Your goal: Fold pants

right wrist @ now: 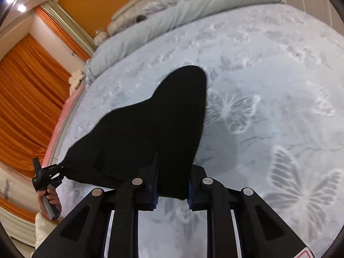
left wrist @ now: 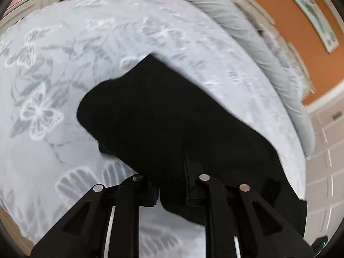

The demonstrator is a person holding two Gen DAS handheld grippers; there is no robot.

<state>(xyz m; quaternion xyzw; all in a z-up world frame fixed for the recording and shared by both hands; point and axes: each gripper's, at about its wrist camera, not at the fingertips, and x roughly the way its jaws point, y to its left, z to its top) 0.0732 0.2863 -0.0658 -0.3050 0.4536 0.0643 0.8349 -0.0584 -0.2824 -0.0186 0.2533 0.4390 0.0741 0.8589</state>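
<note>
Black pants (right wrist: 154,126) lie partly lifted over a bed (right wrist: 290,68) covered in a pale blue spread printed with butterflies (right wrist: 234,109). In the right wrist view the right gripper (right wrist: 172,191) has its jaws closed on a bunch of the black cloth: the fabric fills the gap between the blue-edged pads (right wrist: 155,185) and rises away from them in a taut ridge toward a rounded end lying nearer the bed's far side. At the left of that view the left gripper (right wrist: 62,169) pinches another part of the same garment near the bed's left edge, which is trimmed in pink, with the person's hand (right wrist: 50,200) and a white sleeve (right wrist: 42,230) below it. In the left wrist view the left gripper (left wrist: 172,193) has black cloth between its fingers (left wrist: 193,185), jaws drawn in on it, though dark fabric against dark fingers hides the exact contact. From there the pants (left wrist: 163,111) spread up and across the middle of the bed (left wrist: 64,43). A grey pillow (right wrist: 193,6) lies along the bed's far edge, and orange curtains (right wrist: 23,90) hang beyond the left edge.
</note>
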